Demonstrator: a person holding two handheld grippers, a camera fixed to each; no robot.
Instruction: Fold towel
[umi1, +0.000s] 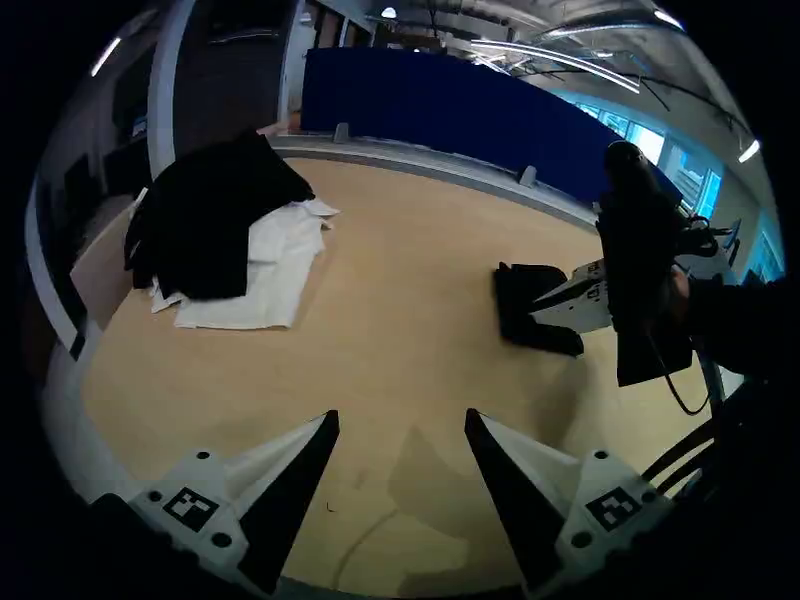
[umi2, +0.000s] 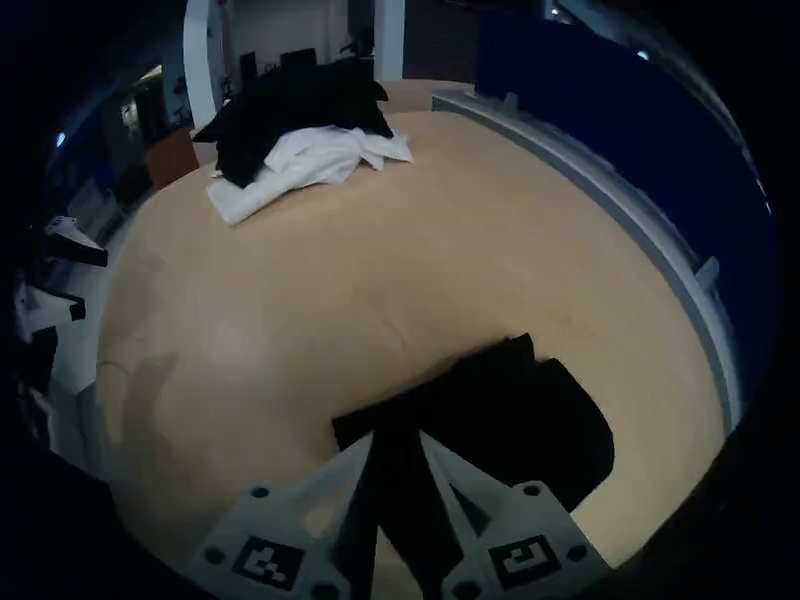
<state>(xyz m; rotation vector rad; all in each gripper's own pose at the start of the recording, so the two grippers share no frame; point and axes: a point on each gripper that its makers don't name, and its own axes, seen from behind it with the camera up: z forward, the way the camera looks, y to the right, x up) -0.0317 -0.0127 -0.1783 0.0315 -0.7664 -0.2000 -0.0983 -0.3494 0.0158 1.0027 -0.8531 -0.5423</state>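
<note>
Between the fingers of the right gripper (umi2: 397, 450): black towel (umi2: 540, 420) edge, pinched, probably to pull the fold over. Left gripper (umi1: 400, 425) spread wide, free above the table (umi1: 400, 260).

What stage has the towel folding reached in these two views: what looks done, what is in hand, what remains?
Done: the small black towel looks folded into a compact bundle on the pale wooden table. In hand: the right gripper appears closed on its near edge; the left gripper hangs open over bare wood. Left: the heap of black and white cloths at the far side looks unfolded.
</note>
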